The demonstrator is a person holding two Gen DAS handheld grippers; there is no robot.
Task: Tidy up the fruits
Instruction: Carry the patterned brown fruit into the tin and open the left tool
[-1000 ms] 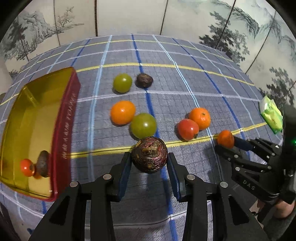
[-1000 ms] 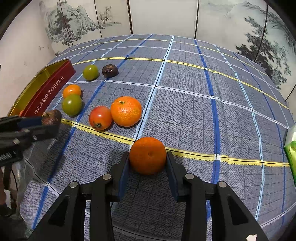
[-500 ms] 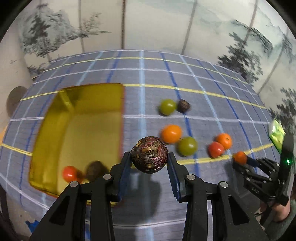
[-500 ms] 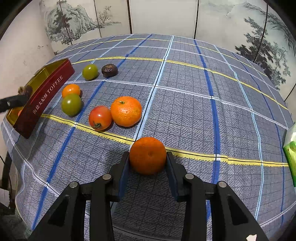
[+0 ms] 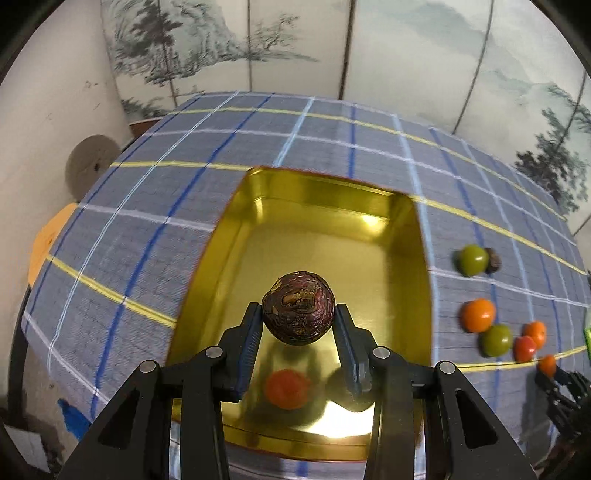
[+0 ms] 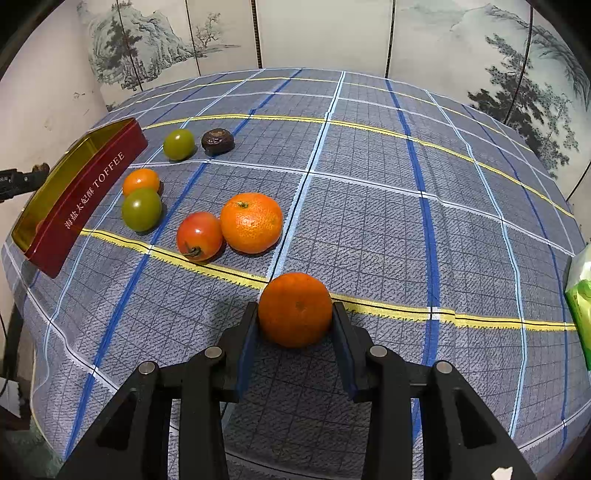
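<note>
The dark wrinkled fruit (image 5: 298,313) sits pinched between the left gripper (image 5: 298,325) jaws, poised over the gold toffee tin (image 5: 421,266), which already holds a red fruit (image 5: 287,388), likely for release. A second ago it hung above the tabletop (image 6: 369,184); the right gripper (image 6: 294,325) stays clamped on its mandarin (image 6: 294,309).

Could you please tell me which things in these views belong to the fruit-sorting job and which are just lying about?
Part of the job:
toffee tin
dark wrinkled fruit in the left gripper
orange in the right gripper
loose fruits on the cloth

Just lying about:
green packet
painted screen
</note>
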